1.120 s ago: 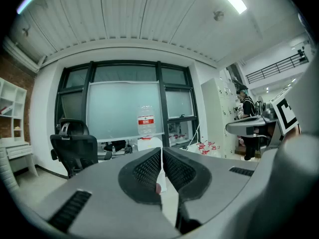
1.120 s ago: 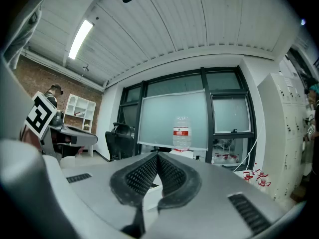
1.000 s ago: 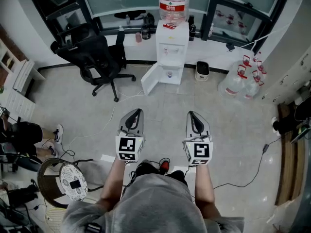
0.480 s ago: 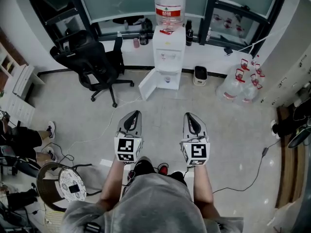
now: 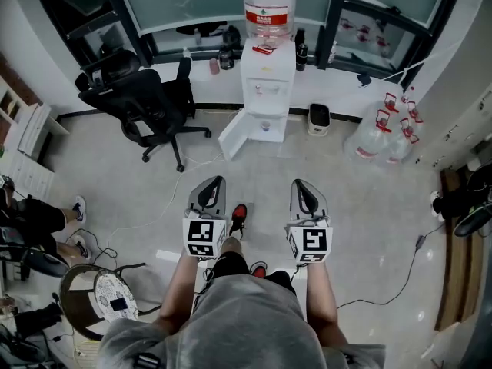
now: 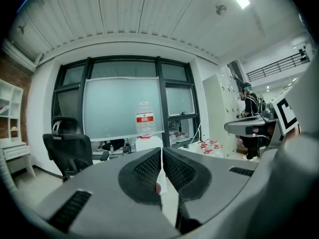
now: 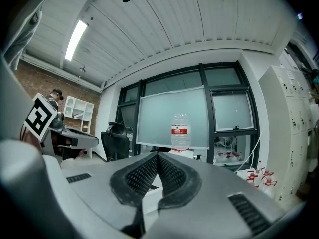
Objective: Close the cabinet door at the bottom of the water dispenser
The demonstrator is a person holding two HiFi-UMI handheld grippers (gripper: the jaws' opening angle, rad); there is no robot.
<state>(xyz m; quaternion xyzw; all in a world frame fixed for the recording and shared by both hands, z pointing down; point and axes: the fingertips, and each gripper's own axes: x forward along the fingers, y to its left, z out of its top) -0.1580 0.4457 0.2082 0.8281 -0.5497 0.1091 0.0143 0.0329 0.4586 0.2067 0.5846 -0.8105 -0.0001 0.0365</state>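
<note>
White plastic forms the water dispenser (image 5: 269, 83) ahead of you; it stands against the ledge under the dark-framed windows, with a large clear water bottle (image 5: 270, 6) with a red label upturned on top. Its bottom cabinet door (image 5: 236, 135) is not closed: it stands swung out wide to the left of the open compartment, its free edge pointing toward you over the pale tiled floor (image 5: 369, 206). You are well apart from it, with bare floor between you and the door. Your left gripper (image 5: 214, 187) and right gripper (image 5: 304, 191) are held out side by side in front of your body, both aimed toward the dispenser and neither touching anything. In the left gripper view the ribbed black pads (image 6: 149, 168) of the left gripper (image 6: 161, 156) meet at the tips with nothing between them, and the bottle shows straight beyond them. In the right gripper view the right gripper (image 7: 157, 161) likewise has its jaws pressed together and empty. A red-and-black shoe (image 5: 239, 215) shows between the two grippers. A black office chair (image 5: 146, 102) stands left of the dispenser, a small waste bin (image 5: 318, 118) just beside it on the right, and a cluster of clear water jugs (image 5: 380, 133) lies farther right.
</note>
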